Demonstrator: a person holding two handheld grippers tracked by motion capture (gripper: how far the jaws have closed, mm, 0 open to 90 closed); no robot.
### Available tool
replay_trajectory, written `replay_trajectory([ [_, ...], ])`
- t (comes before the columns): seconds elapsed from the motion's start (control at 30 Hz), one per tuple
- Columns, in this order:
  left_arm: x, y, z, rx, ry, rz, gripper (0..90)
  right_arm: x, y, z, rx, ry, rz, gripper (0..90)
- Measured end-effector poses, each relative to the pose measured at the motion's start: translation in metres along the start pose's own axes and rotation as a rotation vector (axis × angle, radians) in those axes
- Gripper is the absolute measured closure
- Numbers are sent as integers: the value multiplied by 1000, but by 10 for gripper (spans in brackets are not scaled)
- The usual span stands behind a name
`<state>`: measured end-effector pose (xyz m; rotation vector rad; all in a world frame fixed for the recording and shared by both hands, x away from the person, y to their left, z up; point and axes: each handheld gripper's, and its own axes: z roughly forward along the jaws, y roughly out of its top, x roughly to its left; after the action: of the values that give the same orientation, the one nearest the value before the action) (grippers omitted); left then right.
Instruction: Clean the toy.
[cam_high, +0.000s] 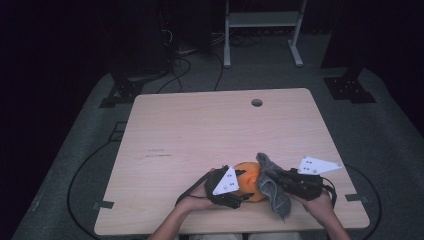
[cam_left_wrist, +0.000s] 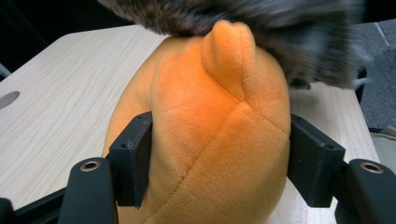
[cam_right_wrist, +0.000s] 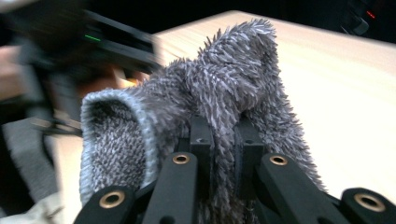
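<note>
You hold the orange plush toy (cam_high: 248, 176) with your left gripper (cam_high: 240, 186); its jaws press on both sides of the soft body, which sits on the table (cam_high: 210, 125) near the front edge, at about 6 o'clock. Your right gripper (cam_high: 280, 181) is clenched on a grey fluffy cloth (cam_high: 275, 190), at 3 o'clock from the toy and touching it. I judge the step in hand is wiping or covering the toy with the cloth. For the next move, keep the toy steady and draw the cloth across its top, without loosening either grip.
</note>
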<state>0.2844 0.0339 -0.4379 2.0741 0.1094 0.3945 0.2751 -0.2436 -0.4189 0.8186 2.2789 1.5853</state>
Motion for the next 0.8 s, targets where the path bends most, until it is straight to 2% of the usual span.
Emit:
replay_trajectory([
  [0.07, -1, 0, 1, -5, -2, -1, 319, -11, -8, -3, 22, -41, 41, 807],
  [0.13, -1, 1, 2, -2, -4, 3, 315, -16, -11, -6, 34, -57, 57, 807],
  [0.2, 0, 1, 2, -1, -6, 2, 303, -10, -6, -7, 9, -45, 52, 807],
  [0.27, 2, 0, 0, -1, -5, -4, 302, -5, -1, -5, -17, -15, 39, 806],
  [0.33, 4, -3, -2, -9, -4, -22, 303, -6, 0, -2, -23, -12, 43, 806],
  [0.43, 8, -5, -3, -20, -7, -44, 300, -16, -9, 0, -12, -43, 93, 806],
  [0.5, 9, -6, -3, -24, -12, -55, 298, -26, -18, -2, 15, -83, 141, 806],
  [0.57, 10, -8, -4, -32, -15, -70, 293, -31, -23, -4, 43, -115, 166, 806],
  [0.6, 10, -8, -5, -32, -17, -77, 289, -32, -25, -5, 38, -115, 170, 807],
  [0.7, 12, -9, -6, -34, -18, -85, 282, -25, -17, -9, -40, -45, 163, 806],
  [0.8, 15, -11, -7, -36, -19, -99, 279, -24, -17, -4, -7, -48, 140, 806],
])
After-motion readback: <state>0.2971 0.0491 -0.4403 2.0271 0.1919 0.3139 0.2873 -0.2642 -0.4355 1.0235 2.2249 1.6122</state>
